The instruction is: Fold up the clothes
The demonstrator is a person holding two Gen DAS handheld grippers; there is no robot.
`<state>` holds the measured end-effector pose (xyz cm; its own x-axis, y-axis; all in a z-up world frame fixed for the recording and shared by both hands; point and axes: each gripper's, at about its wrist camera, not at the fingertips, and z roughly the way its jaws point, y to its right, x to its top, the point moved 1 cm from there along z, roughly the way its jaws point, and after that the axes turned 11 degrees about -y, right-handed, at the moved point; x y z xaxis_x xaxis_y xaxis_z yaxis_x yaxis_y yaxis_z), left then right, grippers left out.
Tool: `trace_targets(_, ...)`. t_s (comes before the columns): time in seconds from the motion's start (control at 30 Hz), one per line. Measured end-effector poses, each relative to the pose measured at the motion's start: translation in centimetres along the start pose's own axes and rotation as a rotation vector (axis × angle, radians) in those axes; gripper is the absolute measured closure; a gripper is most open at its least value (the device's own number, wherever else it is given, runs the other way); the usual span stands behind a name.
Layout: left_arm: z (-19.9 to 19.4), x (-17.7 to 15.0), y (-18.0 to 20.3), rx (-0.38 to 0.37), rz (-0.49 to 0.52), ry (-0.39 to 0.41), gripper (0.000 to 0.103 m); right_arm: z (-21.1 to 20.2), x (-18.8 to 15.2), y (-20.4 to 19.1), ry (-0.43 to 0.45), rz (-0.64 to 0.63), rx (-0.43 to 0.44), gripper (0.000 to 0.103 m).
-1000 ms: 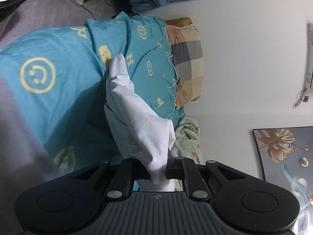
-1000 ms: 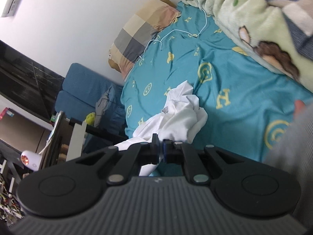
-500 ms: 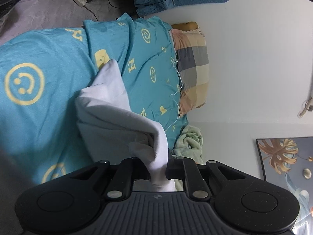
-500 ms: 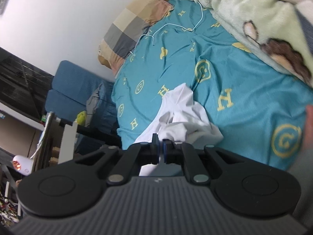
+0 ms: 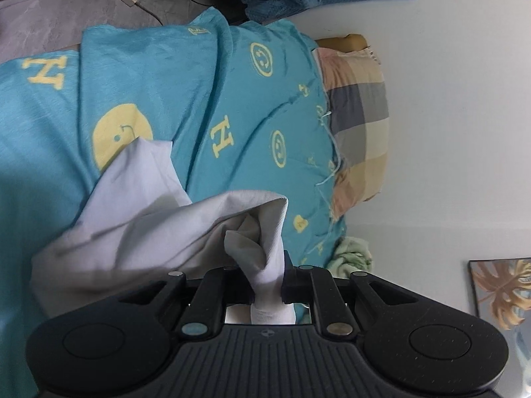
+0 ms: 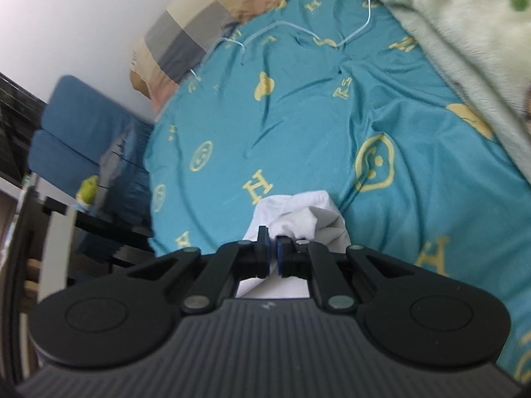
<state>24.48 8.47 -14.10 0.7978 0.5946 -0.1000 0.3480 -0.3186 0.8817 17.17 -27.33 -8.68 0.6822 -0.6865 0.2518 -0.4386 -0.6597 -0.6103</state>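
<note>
A white garment [image 5: 139,212] hangs over the turquoise bed sheet [image 5: 259,126]. My left gripper [image 5: 268,285] is shut on a bunched edge of it, and the cloth spreads out to the left in a wide sheet. In the right wrist view my right gripper [image 6: 272,255] is shut on another bunched part of the white garment [image 6: 298,212], held just above the sheet [image 6: 298,126]. Most of the garment is hidden below that gripper's body.
A checked pillow [image 5: 358,116] lies at the head of the bed against the white wall; it also shows in the right wrist view [image 6: 205,20]. A pale green fleece blanket [image 6: 464,33] lies along the right. A blue chair [image 6: 83,139] stands beside the bed.
The garment has spread from a narrow hanging bunch into a wide sheet between the grippers. The right gripper has moved closer to the bed, so less cloth shows ahead of it.
</note>
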Motion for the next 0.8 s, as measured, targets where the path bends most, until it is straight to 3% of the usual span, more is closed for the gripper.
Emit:
trace_targets(0.27,5.3,3.9,-2.4,0.08,0.039,-0.045,0.089,6.5,2.2,1.9,-0.058,0.004,-0.046,0.096)
trace_targets(0.57,5.4,3.7,-1.0,0.129,0.209,-0.05,0.087,7.3,2.1,2.7,-0.059,0.022,-0.013,0.093)
trace_targets(0.6,5.3,3.6,-0.7,0.135,0.231,-0.051,0.083,7.1,2.1,2.5,-0.053,0.009,-0.008,0.093)
trace_targets(0.63,5.1,3.4,-0.4,0.142,0.258,-0.051,0.073,6.8,2.0,2.3,-0.046,-0.004,-0.004,0.092)
trace_targets(0.7,4.4,2.3,0.6,0.164,0.342,-0.034,0.056,6.1,1.7,1.6,-0.02,-0.049,0.008,0.079)
trace_targets(0.73,4.1,1.7,1.1,0.173,0.381,-0.025,0.048,5.8,1.5,1.1,-0.003,-0.086,0.019,0.064)
trace_targets(0.77,3.8,1.1,1.7,0.182,0.421,-0.017,0.046,5.4,1.2,0.5,0.015,-0.123,0.03,0.053)
trace_targets(0.8,3.5,0.4,2.2,0.191,0.465,-0.009,0.043,5.1,0.9,-0.1,0.032,-0.161,0.04,0.049)
